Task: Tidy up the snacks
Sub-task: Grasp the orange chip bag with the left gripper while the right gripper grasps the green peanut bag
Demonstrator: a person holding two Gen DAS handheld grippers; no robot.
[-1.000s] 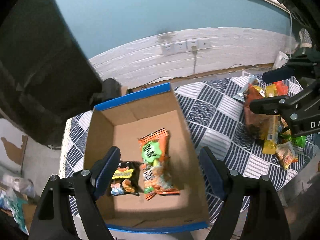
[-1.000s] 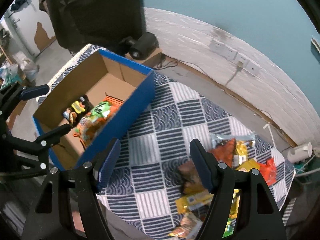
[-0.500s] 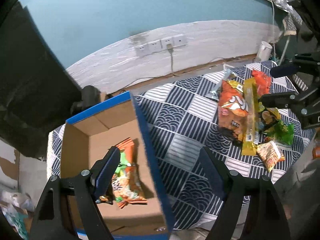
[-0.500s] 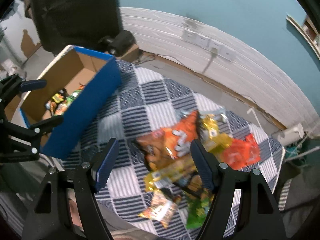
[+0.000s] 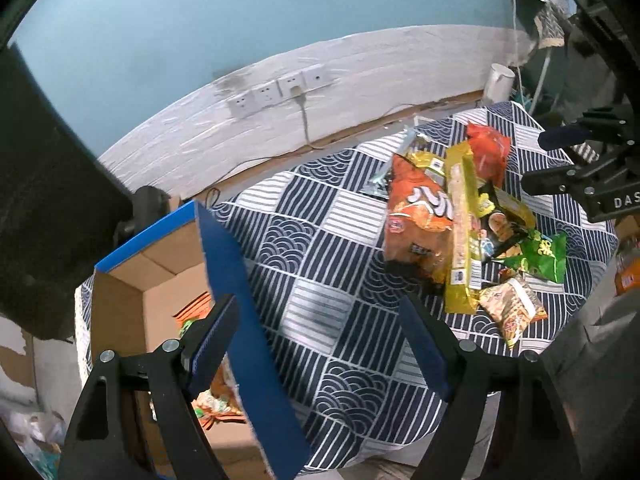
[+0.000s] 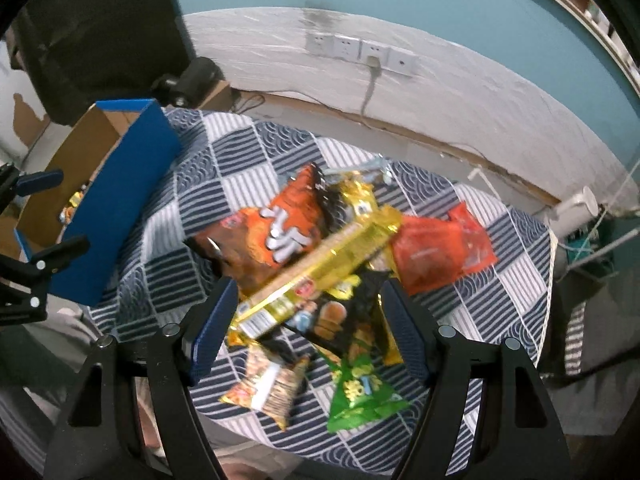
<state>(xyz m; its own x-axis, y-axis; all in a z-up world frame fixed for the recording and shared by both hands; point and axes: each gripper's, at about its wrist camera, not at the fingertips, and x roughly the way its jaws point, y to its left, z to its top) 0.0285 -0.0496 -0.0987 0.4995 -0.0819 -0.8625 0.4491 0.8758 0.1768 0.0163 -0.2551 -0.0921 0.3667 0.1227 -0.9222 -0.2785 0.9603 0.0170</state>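
On the patterned surface [image 6: 256, 152] most of the work is, by my reading, not yet done; the cardboard box [image 5: 160, 276] at its left end holds only a couple of packets, an orange-and-green packet [image 5: 192, 312] partly hidden behind the box wall, while the snack pile [image 6: 332, 264] lies loose at the right end, well apart from the box; in that pile I can make out a large orange bag [image 6: 276, 232], a long yellow pack [image 6: 320, 272] lying across it, a red packet [image 6: 436, 252], a green packet [image 6: 360, 392] and a small tan packet [image 6: 268, 380]. Both tools are released and carry nothing; the left tool [image 5: 320, 348] hangs over the box's blue wall and bare cloth, its jaws wide apart; the right tool [image 6: 308, 328] hovers above the pile with the yellow pack and a dark packet between its spread jaws, though nothing shows the pads pressing on them. Against a second ago, both views have swung away from the box towards the pile; the left tool then looked straight down into the box, and the right tool framed bare cloth beside the box wall; the pile now sits centred under the right tool.
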